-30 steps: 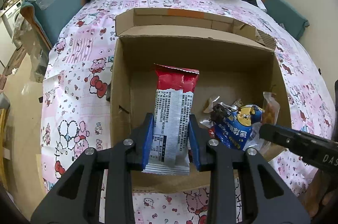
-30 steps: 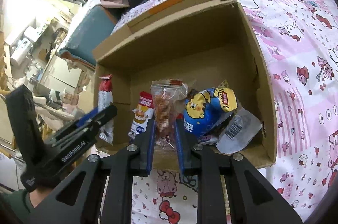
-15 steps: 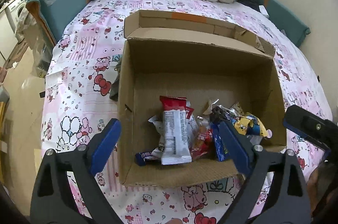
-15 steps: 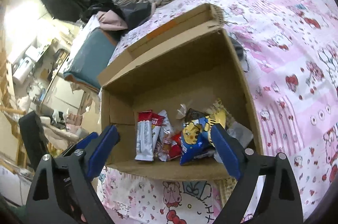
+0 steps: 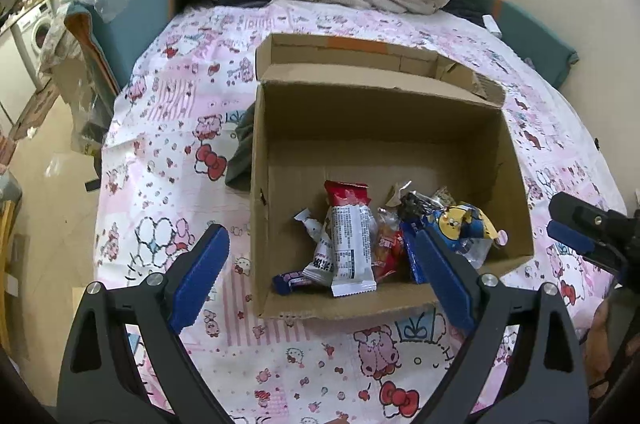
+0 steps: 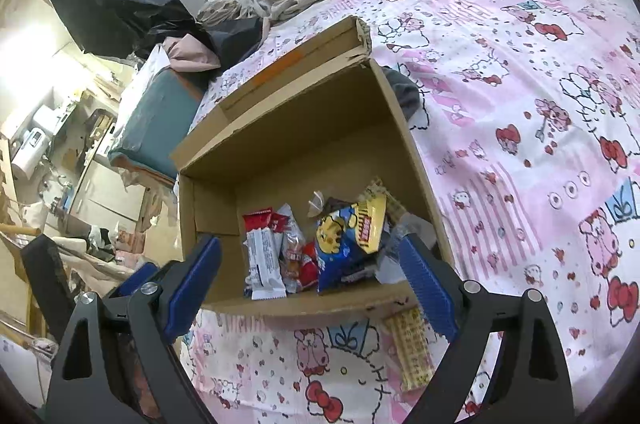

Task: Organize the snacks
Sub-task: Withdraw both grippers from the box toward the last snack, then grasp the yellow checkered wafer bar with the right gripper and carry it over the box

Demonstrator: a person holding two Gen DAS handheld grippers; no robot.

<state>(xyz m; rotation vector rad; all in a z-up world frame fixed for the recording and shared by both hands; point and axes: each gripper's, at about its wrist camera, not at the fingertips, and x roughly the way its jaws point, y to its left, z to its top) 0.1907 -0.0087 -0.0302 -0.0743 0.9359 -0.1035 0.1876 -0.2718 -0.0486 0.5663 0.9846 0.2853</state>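
Both grippers, left [image 5: 322, 264] and right [image 6: 308, 278], jaws wide, empty, near box [image 6: 408, 143]. Risk: wafer bar [image 6: 412, 352] outside box front overlooked.

My left hand-held gripper [image 5: 318, 276] has two black plastic arms with triangular cut-outs, round silver screws near the joints, and ribbed blue pads on its fingers [image 5: 198, 270]. My right hand-held gripper [image 6: 308, 280] looks the same: black frame, silver screws, blue ribbed pads.
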